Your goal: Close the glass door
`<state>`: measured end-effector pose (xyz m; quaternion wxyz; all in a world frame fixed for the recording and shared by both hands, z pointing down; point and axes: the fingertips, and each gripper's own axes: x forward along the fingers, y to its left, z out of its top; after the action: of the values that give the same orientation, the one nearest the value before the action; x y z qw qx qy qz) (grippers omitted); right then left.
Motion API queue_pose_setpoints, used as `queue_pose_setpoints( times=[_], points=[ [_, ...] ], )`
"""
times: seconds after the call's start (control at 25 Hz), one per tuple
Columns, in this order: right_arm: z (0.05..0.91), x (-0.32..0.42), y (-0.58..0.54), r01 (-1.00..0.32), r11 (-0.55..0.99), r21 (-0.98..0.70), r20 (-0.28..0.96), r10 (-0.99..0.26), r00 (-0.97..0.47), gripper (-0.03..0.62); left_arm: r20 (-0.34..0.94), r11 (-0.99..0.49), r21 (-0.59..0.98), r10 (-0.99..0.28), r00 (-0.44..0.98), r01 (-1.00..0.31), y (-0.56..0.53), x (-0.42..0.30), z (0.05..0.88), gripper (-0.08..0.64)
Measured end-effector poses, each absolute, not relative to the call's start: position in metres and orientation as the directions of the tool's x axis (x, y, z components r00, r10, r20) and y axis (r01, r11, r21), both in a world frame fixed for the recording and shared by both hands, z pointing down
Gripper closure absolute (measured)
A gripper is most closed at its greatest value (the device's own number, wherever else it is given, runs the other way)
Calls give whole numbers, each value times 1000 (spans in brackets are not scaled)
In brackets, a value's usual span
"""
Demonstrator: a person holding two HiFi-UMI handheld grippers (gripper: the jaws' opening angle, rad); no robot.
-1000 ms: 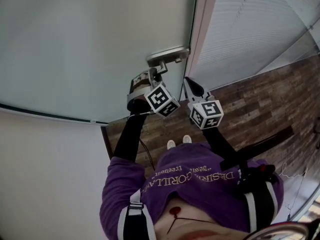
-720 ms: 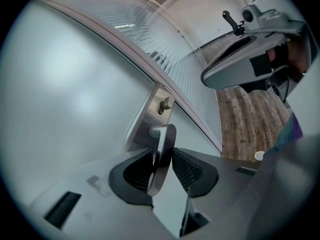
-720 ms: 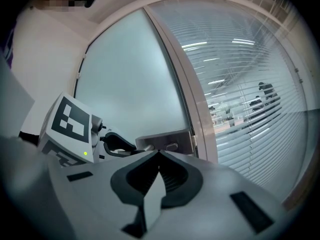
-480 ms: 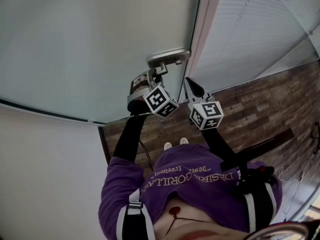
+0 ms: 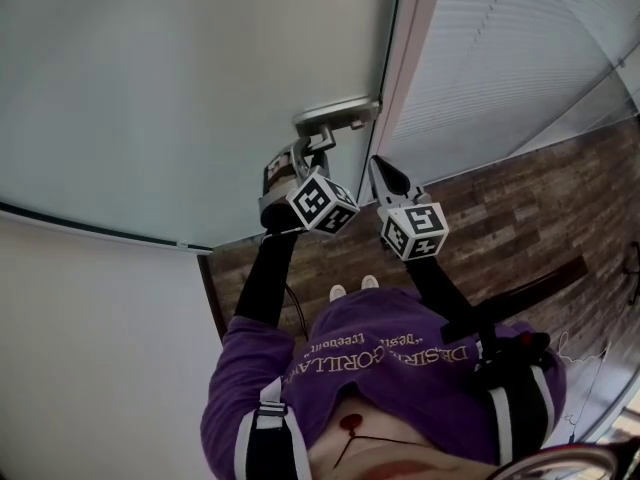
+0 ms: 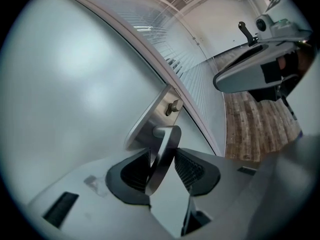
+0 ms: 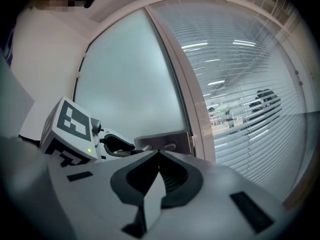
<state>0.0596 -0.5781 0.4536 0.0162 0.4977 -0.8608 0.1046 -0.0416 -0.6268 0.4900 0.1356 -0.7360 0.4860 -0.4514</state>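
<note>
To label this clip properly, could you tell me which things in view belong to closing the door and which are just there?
Job: glass door; door handle; left gripper, jaws have just been opening, handle between them.
Just there: right gripper, jaws shut, empty; blinds; wooden floor; white wall.

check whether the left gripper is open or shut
Open: jaws of the left gripper have just been opening, door handle loose between them.

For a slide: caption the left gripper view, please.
Left gripper, jaws just opening, straddles the handle of the frosted glass door.
</note>
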Motion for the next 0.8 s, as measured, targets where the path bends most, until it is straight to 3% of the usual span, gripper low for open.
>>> queue_pose_setpoints(
  times=[0.8],
  points=[
    [451,63,-586,-870,470,-150,135,-862,-489,601,560,-512,-541,-811,169,-667,-640,-47,492,405]
  ],
)
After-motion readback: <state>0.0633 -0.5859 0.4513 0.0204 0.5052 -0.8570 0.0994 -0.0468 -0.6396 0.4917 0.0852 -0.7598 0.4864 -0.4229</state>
